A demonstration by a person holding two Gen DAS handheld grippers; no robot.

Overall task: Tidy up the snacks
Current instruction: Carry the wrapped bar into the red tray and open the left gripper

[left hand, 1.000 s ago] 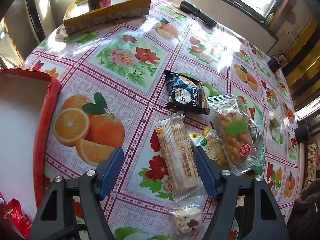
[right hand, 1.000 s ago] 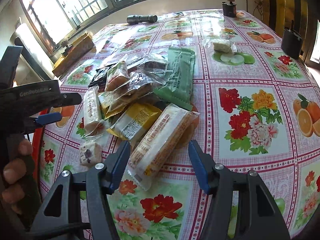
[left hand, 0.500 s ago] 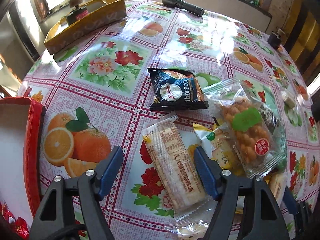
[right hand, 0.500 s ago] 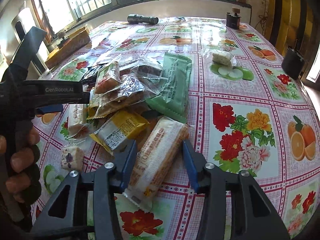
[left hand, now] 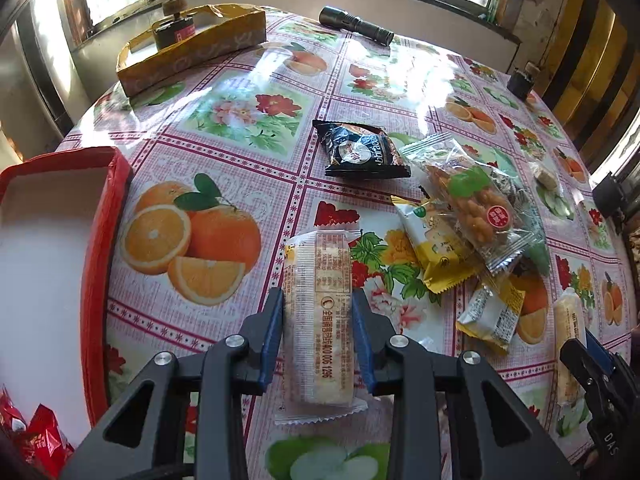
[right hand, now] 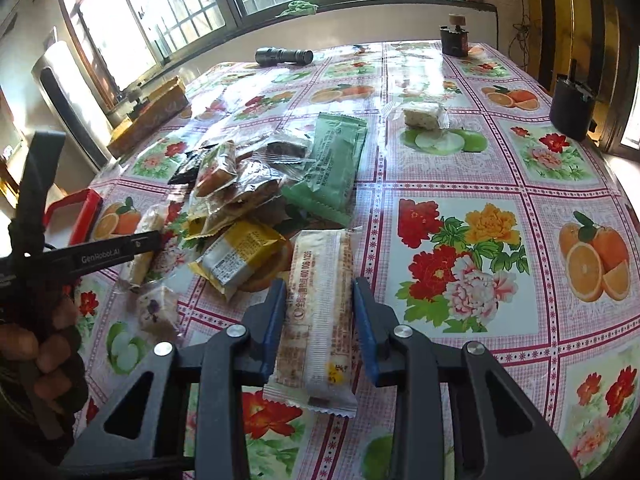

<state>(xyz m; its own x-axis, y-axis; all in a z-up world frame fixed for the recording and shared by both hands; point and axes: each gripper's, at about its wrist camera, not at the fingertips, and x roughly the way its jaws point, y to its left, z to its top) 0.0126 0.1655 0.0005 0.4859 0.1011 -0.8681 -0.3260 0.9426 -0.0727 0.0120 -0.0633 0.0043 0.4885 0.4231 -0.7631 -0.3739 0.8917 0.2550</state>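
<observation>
My left gripper (left hand: pixel 318 312) is shut on a long pale wafer bar (left hand: pixel 318 316) and holds it over the flowered tablecloth. My right gripper (right hand: pixel 320 304) is shut on a second pale wafer bar (right hand: pixel 320 312). A pile of snack packets lies between them: a black packet (left hand: pixel 362 152), a clear bag of orange snacks (left hand: pixel 472 204), yellow packets (right hand: pixel 240 258), a green packet (right hand: pixel 334 162). A red box (left hand: pixel 100 248) with a white inside stands at the left in the left wrist view; its end shows in the right wrist view (right hand: pixel 82 216).
A yellow box (left hand: pixel 192 50) holding a dark jar stands at the far left. A black flashlight (right hand: pixel 284 56) lies near the window. A wrapped cake (right hand: pixel 424 116) lies apart. A black cup (right hand: pixel 570 110) stands at the right edge. Red wrappers (left hand: pixel 36 440) lie in the box.
Both grippers have gone from open around their wafer bars to shut on them. The left bar now points straight ahead between the fingers.
</observation>
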